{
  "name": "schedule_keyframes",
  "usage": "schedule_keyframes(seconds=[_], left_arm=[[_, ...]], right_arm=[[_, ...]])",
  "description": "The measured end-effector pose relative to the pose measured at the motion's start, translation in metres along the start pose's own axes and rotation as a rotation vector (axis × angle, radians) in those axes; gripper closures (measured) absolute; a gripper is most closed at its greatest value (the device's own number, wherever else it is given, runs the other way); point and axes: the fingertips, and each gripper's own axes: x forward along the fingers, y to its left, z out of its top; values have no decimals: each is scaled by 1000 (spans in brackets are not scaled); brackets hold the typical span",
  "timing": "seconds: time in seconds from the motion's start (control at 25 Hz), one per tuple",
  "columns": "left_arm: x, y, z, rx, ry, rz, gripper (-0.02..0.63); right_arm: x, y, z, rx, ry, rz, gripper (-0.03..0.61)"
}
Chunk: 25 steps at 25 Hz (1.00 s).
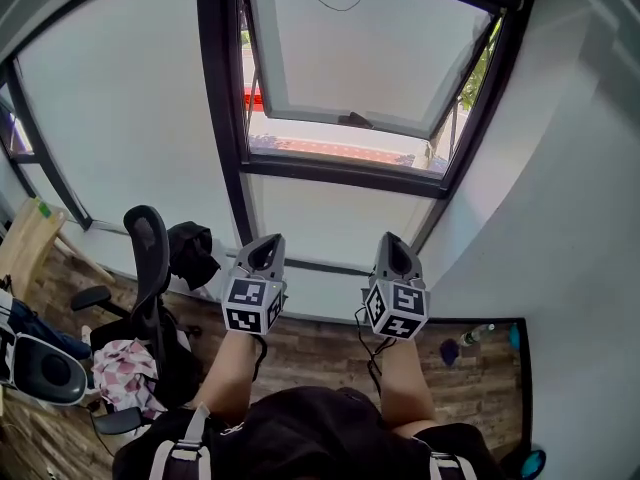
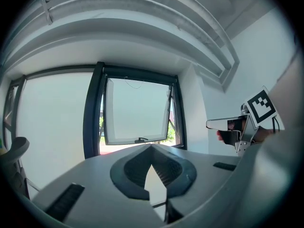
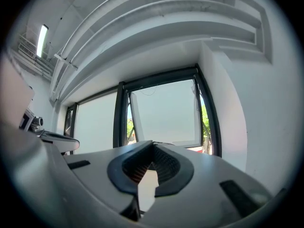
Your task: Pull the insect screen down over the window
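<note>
Both jaw pairs are closed on nothing; the left gripper (image 1: pixel 262 256) and right gripper (image 1: pixel 397 256) are held level, well apart from the window (image 1: pixel 222 118), whose sash (image 1: pixel 350 53) is tilted outward. The insect screen is not seen drawn; only a thin cord (image 1: pixel 335 3) hangs at the top. That fine, high cord is judged easily missed or let slip.

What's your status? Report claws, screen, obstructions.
Both shut, empty: left claw, right claw, short of the window. Its sash open outward, no screen down yet. An office chair off left, not blocking.
</note>
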Motion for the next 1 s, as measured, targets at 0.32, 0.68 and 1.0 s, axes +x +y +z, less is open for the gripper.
schedule_keyframes(seconds=[0.32, 0.68, 1.0], left_arm=[[-8, 15, -12, 2, -2, -34, 606], [23, 34, -13, -19, -8, -32, 606], [87, 53, -19, 4, 14, -16, 606]], right_arm=[[0, 24, -8, -35, 3, -26, 574], [37, 17, -12, -36, -4, -28, 574], [104, 1, -21, -54, 6, -25, 574]])
